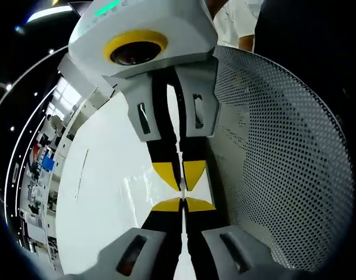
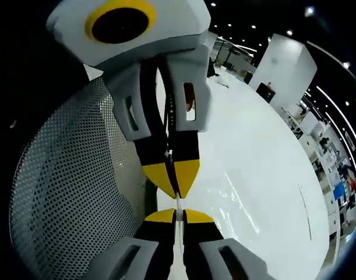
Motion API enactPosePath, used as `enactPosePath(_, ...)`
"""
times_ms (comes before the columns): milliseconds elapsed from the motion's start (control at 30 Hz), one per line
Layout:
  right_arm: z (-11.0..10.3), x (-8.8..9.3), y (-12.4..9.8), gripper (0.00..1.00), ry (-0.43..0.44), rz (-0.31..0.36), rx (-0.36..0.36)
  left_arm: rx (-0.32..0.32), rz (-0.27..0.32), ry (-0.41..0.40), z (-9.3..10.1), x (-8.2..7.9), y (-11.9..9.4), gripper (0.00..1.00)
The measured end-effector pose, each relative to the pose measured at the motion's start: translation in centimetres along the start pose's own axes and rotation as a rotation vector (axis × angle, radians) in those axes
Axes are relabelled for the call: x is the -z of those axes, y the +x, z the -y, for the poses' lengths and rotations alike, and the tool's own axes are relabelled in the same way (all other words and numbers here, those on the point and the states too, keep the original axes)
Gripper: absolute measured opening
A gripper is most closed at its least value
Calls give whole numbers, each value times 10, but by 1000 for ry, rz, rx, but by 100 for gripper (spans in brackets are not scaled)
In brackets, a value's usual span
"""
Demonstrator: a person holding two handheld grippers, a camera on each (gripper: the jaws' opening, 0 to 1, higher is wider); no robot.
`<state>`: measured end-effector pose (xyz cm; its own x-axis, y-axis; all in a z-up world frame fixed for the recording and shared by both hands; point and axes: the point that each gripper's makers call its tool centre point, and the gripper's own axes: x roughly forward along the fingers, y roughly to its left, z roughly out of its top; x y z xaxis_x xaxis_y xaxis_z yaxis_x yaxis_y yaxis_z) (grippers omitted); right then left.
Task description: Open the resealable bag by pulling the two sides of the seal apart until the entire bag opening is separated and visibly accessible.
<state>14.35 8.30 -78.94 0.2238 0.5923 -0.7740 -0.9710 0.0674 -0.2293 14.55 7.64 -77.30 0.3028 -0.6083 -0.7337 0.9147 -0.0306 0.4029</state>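
Both grippers tip-to-tip, prob. on bag.

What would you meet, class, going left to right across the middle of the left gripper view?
Background shelves → white table → clear resealable bag → the two grippers meeting tip to tip, right gripper above left gripper → perforated grey panel.

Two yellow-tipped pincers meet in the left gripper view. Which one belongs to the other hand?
The right gripper, the one reaching down from the top. The left gripper rises from the bottom edge. Both are closed, tip to tip, on the clear bag.
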Motion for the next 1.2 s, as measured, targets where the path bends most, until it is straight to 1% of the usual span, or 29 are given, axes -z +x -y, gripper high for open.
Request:
enactPosePath(133,2,0,-1,0,-6,-6,8,-34,-13,1,-3,0,2,0)
enactPosePath(200,3,-4,-1,0,5,9,1,-38,-16,0,-4,0,2,0)
enactPosePath(300,1,-5,0,0,-5,9,-4,-26,-11,-8,-2,-3,3,3)
enactPosePath(333,1,-4,1,0,-15,5,-5,-19,-11,-6,-1,-4,4,0)
enactPosePath(367,0,-4,2,0,-26,0,-8,-5,-20,-2,0,-4,5,0)
enactPosePath(467,-1,-3,3,0,-55,-12,-7,10,-34,25,2,-3,7,0)
enactPosePath(567,-5,-1,4,0,-87,-26,-12,28,-36,23,5,-2,8,0)
enactPosePath(633,-5,-1,4,0,-101,-31,-8,25,-33,19,5,-2,9,0)
enactPosePath(1000,-5,-2,2,0,-94,-15,-10,13,-24,-6,6,-2,6,0)
enactPosePath(1200,-5,0,1,0,-80,-10,-20,22,-19,-13,6,-2,4,0)
